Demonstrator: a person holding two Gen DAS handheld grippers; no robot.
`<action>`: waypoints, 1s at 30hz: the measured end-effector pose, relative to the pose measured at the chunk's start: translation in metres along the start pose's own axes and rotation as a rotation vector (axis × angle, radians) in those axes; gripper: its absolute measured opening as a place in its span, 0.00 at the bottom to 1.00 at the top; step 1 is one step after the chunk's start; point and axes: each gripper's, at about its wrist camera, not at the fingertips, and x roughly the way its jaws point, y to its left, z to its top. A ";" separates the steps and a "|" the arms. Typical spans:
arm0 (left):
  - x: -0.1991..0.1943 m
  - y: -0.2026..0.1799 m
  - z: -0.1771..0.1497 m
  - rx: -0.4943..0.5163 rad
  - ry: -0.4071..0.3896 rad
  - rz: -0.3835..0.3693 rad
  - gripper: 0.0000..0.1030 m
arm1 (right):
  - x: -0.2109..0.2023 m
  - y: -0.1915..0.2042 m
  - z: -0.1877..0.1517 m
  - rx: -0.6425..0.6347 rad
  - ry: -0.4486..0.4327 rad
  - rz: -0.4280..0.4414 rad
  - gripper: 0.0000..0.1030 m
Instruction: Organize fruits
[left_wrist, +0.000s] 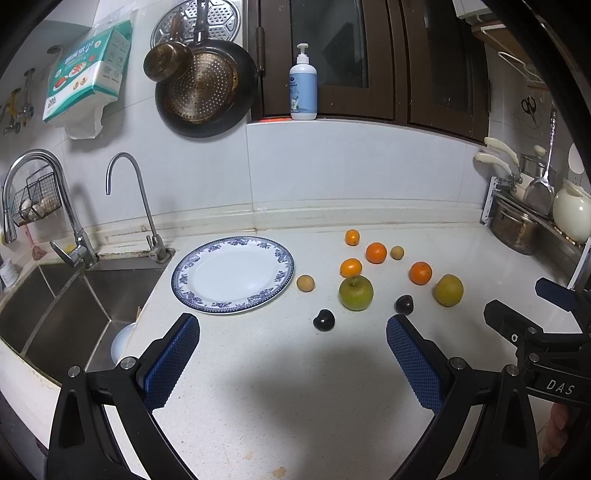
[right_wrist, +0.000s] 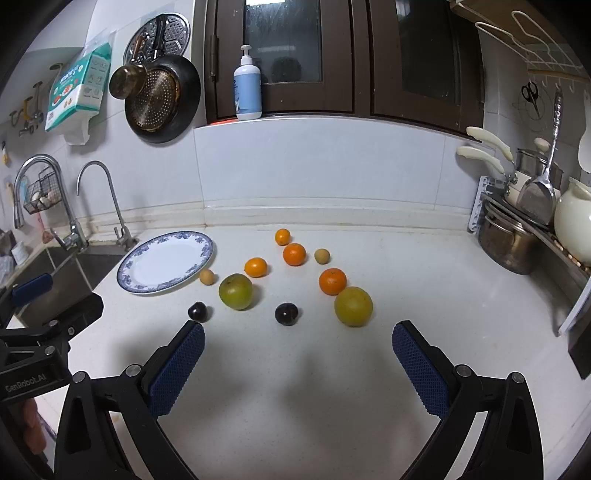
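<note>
Nothing is sorted yet, so this looks like the very start. The plate sits bare at the centre left of the left wrist view, beside the sink, and every fruit lies loose on the worktop to its right. The left gripper is spread wide and holds nothing; the right gripper is likewise wide and holds nothing. Both hover over the worktop short of the fruit.

In the right wrist view the nearest pieces are a dark plum just beyond the left fingertip, a second dark plum at centre, a green apple between them and further back, and a yellow-green citrus at centre right. Four small oranges and two tan round fruits lie behind.

The next move probably calls for lowering one gripper around a near fruit, closing gently because round fruit may roll, and carrying it to the plate.
</note>
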 end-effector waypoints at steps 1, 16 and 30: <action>0.000 0.000 0.000 -0.001 0.000 -0.001 1.00 | 0.000 0.000 0.000 0.000 0.000 -0.001 0.99; 0.000 0.002 0.002 -0.001 0.000 -0.010 1.00 | 0.000 0.001 0.000 0.000 0.000 -0.001 0.99; 0.006 0.001 0.002 0.002 0.016 -0.017 1.00 | 0.003 0.001 0.000 -0.002 0.009 0.002 0.99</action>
